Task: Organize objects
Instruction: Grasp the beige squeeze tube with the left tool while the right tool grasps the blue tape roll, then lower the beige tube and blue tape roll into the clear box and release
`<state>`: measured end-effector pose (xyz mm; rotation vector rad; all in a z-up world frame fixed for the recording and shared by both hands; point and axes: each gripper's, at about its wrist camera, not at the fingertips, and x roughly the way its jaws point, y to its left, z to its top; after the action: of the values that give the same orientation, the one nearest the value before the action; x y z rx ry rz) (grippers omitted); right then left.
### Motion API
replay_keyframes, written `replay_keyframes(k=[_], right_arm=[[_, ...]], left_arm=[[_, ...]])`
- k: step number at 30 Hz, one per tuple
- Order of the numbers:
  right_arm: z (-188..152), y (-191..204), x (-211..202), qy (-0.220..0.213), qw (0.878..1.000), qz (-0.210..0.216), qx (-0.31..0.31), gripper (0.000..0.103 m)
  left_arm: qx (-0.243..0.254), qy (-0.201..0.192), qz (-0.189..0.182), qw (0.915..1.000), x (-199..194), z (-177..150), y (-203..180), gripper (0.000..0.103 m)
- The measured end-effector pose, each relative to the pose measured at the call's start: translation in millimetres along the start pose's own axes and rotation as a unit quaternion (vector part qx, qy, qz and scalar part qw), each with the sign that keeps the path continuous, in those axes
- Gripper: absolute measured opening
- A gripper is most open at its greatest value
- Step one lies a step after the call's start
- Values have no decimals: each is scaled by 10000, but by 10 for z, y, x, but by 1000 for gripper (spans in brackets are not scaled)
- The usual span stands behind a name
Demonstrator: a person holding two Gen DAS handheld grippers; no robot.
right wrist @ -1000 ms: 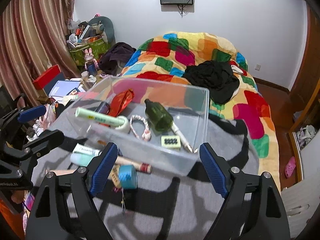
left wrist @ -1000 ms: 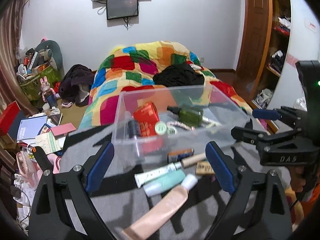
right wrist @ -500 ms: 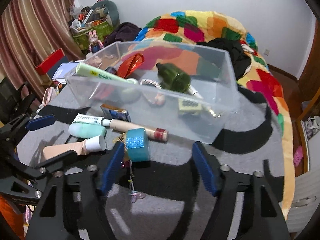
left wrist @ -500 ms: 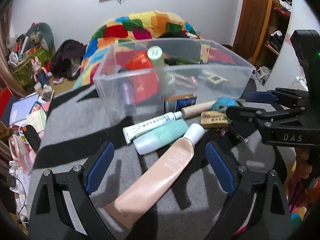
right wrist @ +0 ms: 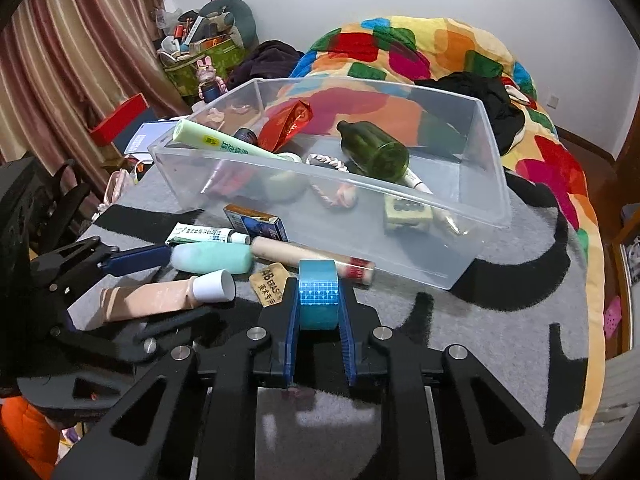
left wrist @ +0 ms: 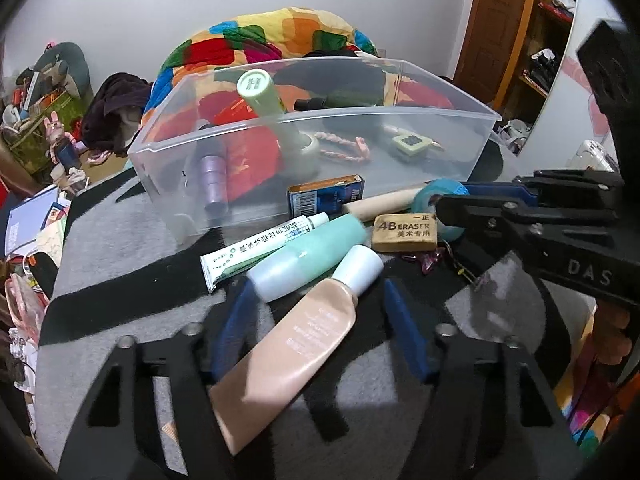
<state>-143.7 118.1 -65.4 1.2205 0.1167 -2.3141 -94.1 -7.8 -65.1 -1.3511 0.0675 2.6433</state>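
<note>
Clear bin (right wrist: 472,264) partly stocked; before it five items loose, right gripper (right wrist: 319,312) clamped on blue tape roll (right wrist: 318,296), left gripper (left wrist: 316,320) spread around peach tube (left wrist: 292,356).

Both wrist cameras sit low and close over the rug (left wrist: 120,292), facing the bin (left wrist: 420,116) at 12 o'clock, sharing the scattered tubes.

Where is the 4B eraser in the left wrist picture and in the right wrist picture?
Left wrist: 4B eraser lies right of centre, just beyond the peach tube's white cap.
Right wrist: eraser sits lower centre, left of the blue tape roll.
Shared landmark: the clear plastic bin behind it.
</note>
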Motion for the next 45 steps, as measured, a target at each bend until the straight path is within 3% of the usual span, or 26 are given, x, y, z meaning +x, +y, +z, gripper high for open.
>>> replay_keyframes(k=[4,9,11,20,22,24,29,31,33,40,45], right_arm=[[-36,-42,-85,-45,10000,42,63,16],[-67,-118,-269,-201,9996,52,165,16],[-77,-138,-325,-257,9995,59,197,16],[-110,-169,-490,-414,9988,73,232,16],[-98,-160,-516,-452,9987,81,233,16],[-74,-144,-547,-512,9984,97,223,16],[-29,-89,-596,-622,9979,123,162,16],[-26,-77,-580,-616,9979,121,145,16],[-33,-67,-548,-579,9981,145,151,16],[-30,-64,-495,-547,9981,218,198,16],[44,-70,-533,-654,9971,273,259,16]], left_arm=[[-116,-39,-54,9999,-19,-4,42,45],[-195,-96,-84,9997,-107,-50,75,24],[-187,-101,-130,9997,-147,-69,74,21],[73,-2,-296,9995,-230,-116,-32,22],[92,32,-256,9996,-187,-82,-36,29],[52,116,-280,9995,-122,-40,-17,43],[16,185,-241,9995,32,6,-14,44],[36,135,-202,9997,32,-4,-31,38],[0,84,-114,9999,17,-21,-27,24],[-218,-157,-30,9996,-172,-49,53,21],[-372,-557,40,9977,-447,59,129,21]])
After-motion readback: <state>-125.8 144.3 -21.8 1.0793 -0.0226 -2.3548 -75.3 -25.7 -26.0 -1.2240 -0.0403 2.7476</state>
